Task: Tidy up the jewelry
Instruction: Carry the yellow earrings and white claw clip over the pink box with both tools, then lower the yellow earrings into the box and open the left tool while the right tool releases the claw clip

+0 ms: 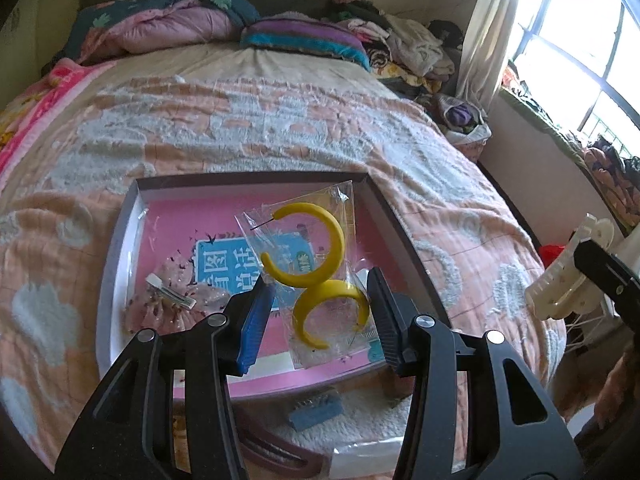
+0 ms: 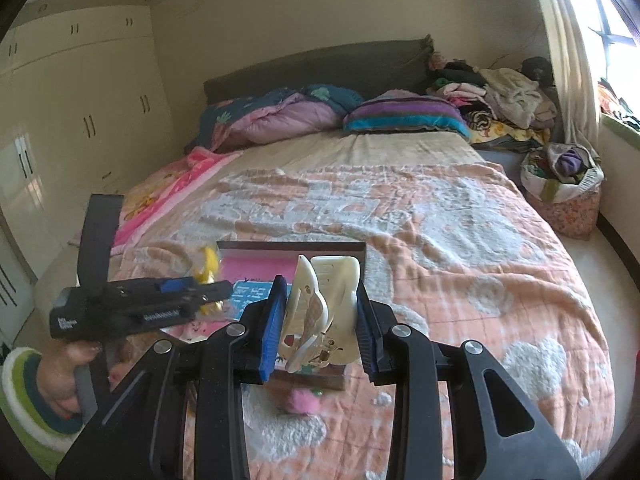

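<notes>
**Two grippers over an open jewelry box on the bed**

Two yellow C-shaped hoop earrings, sealed in a clear plastic bag, sit between the fingers of the left gripper. Its jaws are spread about as wide as the bag; the dark right pad touches the bag's edge, while contact at the blue left pad cannot be confirmed, so a firm grasp cannot be told. The bag hangs above the shallow open box with pink lining, which lies on the bed's peach-and-white quilt.

Inside the box: a blue printed card on the lining and a pale pink fabric hair piece with a white clip toward the left side. Just outside the near edge of the box, on the quilt, lie a small blue comb-like piece and a dark mauve curved band.

The right gripper is closed on a cream plastic claw hair clip, both pads pressed against the clip's sides. It is held above the near right corner of the box. The same clip shows at the right edge of the left wrist view.

At the head of the bed: a pink and teal duvet, a striped purple and turquoise pillow and piled clothing.
</notes>
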Demonstrator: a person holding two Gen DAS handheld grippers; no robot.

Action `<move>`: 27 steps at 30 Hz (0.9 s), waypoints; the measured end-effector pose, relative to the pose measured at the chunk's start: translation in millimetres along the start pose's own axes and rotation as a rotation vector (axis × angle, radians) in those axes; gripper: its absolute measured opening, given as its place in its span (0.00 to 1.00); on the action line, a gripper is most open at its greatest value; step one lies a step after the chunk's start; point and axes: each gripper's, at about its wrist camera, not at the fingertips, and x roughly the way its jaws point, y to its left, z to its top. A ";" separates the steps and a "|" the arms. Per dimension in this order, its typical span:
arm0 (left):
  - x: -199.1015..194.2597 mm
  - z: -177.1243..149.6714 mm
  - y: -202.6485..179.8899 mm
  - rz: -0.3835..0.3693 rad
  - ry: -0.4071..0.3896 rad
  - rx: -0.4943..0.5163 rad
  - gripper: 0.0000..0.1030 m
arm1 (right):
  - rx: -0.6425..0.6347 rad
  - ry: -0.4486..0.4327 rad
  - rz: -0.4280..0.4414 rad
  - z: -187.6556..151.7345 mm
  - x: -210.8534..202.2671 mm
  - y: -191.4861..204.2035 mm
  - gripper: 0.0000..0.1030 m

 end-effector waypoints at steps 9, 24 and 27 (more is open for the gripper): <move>31.6 -12.6 10.3 0.001 0.068 0.011 0.38 | -0.035 0.150 -0.004 -5.8 67.2 7.4 0.30; 45.0 -27.5 28.5 0.012 0.126 0.025 0.47 | -0.136 0.329 -0.104 -28.3 138.5 6.2 0.29; 35.9 -30.1 32.0 0.016 0.116 0.017 0.48 | -0.139 0.333 -0.110 -25.5 145.6 6.0 0.29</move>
